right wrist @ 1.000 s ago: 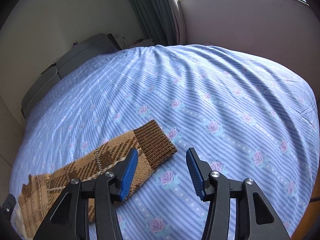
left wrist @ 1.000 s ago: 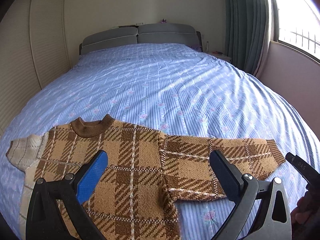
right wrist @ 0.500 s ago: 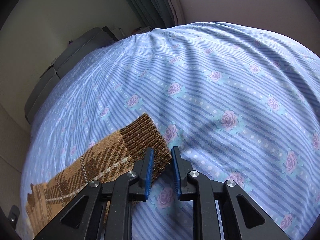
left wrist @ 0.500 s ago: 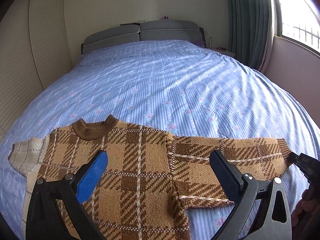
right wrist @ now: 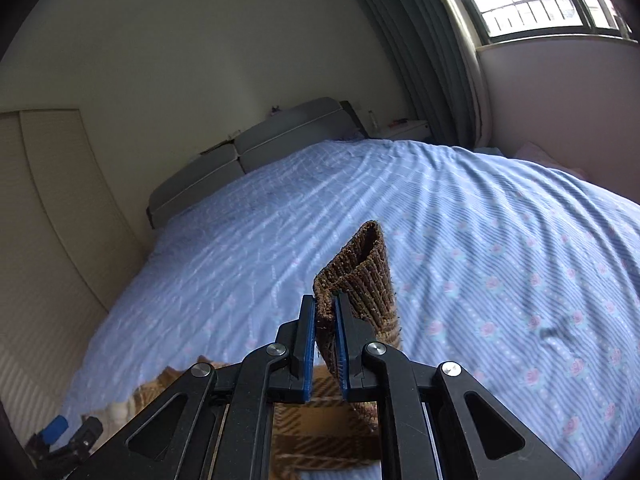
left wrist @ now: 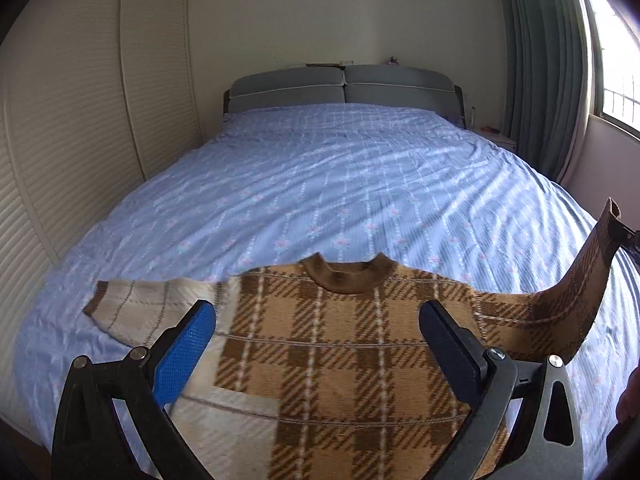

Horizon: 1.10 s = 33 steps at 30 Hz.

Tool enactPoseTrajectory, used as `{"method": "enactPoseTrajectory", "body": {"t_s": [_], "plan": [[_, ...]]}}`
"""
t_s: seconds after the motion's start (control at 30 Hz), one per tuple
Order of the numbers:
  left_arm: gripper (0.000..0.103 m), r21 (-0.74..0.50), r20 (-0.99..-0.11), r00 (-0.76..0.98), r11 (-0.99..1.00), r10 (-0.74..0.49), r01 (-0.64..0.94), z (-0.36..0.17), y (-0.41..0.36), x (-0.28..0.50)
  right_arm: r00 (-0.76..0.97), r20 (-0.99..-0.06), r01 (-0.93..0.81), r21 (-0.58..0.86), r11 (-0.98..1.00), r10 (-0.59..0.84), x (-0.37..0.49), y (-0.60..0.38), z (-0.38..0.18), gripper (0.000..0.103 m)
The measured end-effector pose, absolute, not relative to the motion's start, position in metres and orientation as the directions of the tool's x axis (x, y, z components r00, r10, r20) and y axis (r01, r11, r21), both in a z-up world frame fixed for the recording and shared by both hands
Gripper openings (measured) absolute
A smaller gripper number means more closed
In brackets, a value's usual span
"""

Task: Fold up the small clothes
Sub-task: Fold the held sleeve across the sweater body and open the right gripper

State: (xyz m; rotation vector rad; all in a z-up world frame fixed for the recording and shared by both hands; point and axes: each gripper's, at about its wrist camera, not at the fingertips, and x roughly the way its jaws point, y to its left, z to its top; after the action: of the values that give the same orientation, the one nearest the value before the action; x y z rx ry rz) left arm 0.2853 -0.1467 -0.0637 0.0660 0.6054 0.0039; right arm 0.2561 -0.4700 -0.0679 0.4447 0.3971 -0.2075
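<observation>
A small brown plaid sweater point(left wrist: 336, 344) lies flat on the blue bed point(left wrist: 340, 184), collar away from me. Its cream left sleeve point(left wrist: 136, 312) lies spread out flat. My left gripper point(left wrist: 316, 344) is open and empty, hovering above the sweater's chest. My right gripper point(right wrist: 325, 320) is shut on the ribbed cuff point(right wrist: 360, 272) of the right sleeve and holds it lifted off the bed. In the left wrist view that sleeve point(left wrist: 584, 276) curves up to the right edge, where the right gripper's tip point(left wrist: 628, 236) shows.
The grey headboard point(left wrist: 340, 86) is at the far end of the bed. Louvred wardrobe doors point(left wrist: 60, 128) stand on the left. Curtains point(left wrist: 536, 60) and a window are on the right, with a small nightstand point(left wrist: 496, 142) beside them.
My right gripper has lifted the right sleeve's cuff off the bed after closing on it. My left gripper has shifted left over the sweater's middle, still open.
</observation>
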Motion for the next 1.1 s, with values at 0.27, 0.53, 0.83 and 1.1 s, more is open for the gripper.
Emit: {"method": "enactPoseTrajectory", "body": {"t_s": [0.27, 0.53, 0.83, 1.1], "plan": [[0.103, 0.075, -0.534, 0.825, 0.982, 0.186, -0.172, -0.047, -0.005, 0.269, 0.915, -0.388, 0.01, 0.303, 0.953, 0.114, 0.317, -0.298, -0.055, 0.011], [0.103, 0.104, -0.586, 0.764, 0.959, 0.272, -0.262, -0.076, 0.084, 0.264, 0.815, -0.533, -0.159, 0.17, 0.973, 0.227, 0.364, -0.14, -0.128, 0.011], [0.103, 0.106, -0.645, 0.715, 0.958, 0.272, -0.268, -0.108, 0.11, 0.264, 0.682, -0.706, -0.232, 0.043, 0.972, 0.194, 0.365, -0.059, -0.213, 0.024], [0.103, 0.071, -0.654, 0.725, 0.972, 0.216, -0.225, -0.118, 0.082, 0.273, 0.805, -0.579, -0.124, 0.052, 0.991, 0.131, 0.316, -0.123, -0.166, 0.054]]}}
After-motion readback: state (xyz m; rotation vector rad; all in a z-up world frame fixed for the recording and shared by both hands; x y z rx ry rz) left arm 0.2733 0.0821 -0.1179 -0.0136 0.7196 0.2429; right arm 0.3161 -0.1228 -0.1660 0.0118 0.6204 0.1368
